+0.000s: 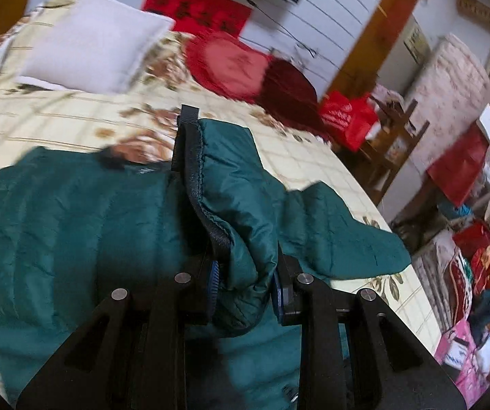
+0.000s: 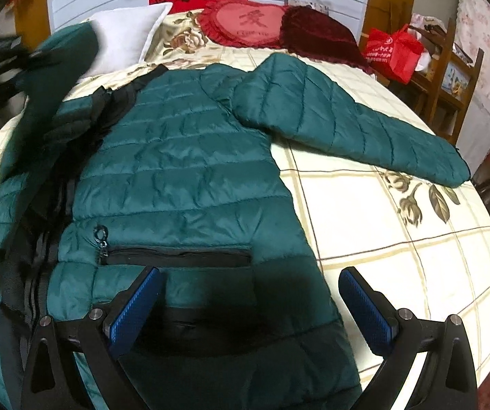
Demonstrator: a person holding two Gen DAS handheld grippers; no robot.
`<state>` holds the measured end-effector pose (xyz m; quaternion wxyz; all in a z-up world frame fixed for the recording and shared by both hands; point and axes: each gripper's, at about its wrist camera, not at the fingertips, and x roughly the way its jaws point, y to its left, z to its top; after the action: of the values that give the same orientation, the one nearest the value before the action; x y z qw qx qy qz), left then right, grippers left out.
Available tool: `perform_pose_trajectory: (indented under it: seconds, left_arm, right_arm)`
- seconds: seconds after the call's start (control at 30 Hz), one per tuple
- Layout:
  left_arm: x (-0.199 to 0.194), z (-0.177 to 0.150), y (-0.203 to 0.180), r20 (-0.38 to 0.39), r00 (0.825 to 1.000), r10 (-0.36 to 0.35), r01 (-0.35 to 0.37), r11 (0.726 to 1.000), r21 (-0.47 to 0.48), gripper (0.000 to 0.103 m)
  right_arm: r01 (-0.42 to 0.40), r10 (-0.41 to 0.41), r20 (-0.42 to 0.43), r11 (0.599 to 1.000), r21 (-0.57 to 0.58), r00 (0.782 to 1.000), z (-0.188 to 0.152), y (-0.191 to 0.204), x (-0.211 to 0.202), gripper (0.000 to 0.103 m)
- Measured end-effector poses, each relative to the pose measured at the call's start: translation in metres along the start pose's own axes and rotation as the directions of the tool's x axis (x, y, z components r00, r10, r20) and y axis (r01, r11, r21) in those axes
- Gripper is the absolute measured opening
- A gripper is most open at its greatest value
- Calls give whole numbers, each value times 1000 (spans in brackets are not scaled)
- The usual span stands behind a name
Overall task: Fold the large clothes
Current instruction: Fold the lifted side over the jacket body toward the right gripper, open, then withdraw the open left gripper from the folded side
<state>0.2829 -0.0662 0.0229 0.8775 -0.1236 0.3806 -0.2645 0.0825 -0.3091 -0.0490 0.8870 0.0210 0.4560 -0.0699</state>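
My left tool (image 1: 245,287) was pinching a sleeve of the green jacket (image 2: 183,157), which lay flat on the bed (image 2: 398,256); my right tool (image 2: 250,307) hung spread wide over its hem.

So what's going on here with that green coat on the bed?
A person is folding a green puffer jacket laid out on a bed, using a handheld gripper in each hand. The left gripper is shut on a bunch of the jacket's fabric and holds it up. The right gripper hangs open over the hem. One sleeve lies spread to the side.
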Motion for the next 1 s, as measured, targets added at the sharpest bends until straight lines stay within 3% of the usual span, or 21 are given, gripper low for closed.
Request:
perform_pose_trajectory:
  seconds: [0.23, 0.27, 0.3, 0.37, 0.57, 0.73, 0.9, 1.0]
  left_arm:
    - [67, -18, -15, -117, 993, 20, -23, 999, -30, 28]
    - [71, -21, -12, -131, 991, 16, -22, 999, -43, 32]
    - [73, -25, -10, -141, 990, 9, -16, 998, -53, 42]
    - [70, -30, -5, -165, 986, -28, 15, 997, -81, 55]
    - [31, -34, -3, -136, 990, -44, 38, 998, -46, 55]
    - [-20, -34, 42, -23, 994, 107, -107, 994, -26, 55]
    - [-52, -34, 125, 19, 956, 292, -286, 946, -151, 55]
    - [-58, -36, 159, 23, 947, 321, -306, 921, -243, 55]
  right_arm:
    - [-6, 6, -36, 1000, 5, 999, -1, -8, 6, 103]
    - [-13, 13, -43, 1000, 9, 999, -1, -9, 7, 103]
    - [-17, 18, -47, 1000, 14, 999, -1, -9, 8, 103]
    - [-27, 28, -44, 999, 24, 999, 0, -9, 7, 103]
    - [-28, 28, 4, 998, 57, 1000, 6, -7, 0, 103]
    - [-71, 55, 116, 988, 136, 992, 16, -11, -14, 103]
    - [-140, 119, 250, 988, 65, 961, 48, 20, -19, 103]
    - [-255, 254, 255, 966, -28, 933, 81, 59, -11, 103]
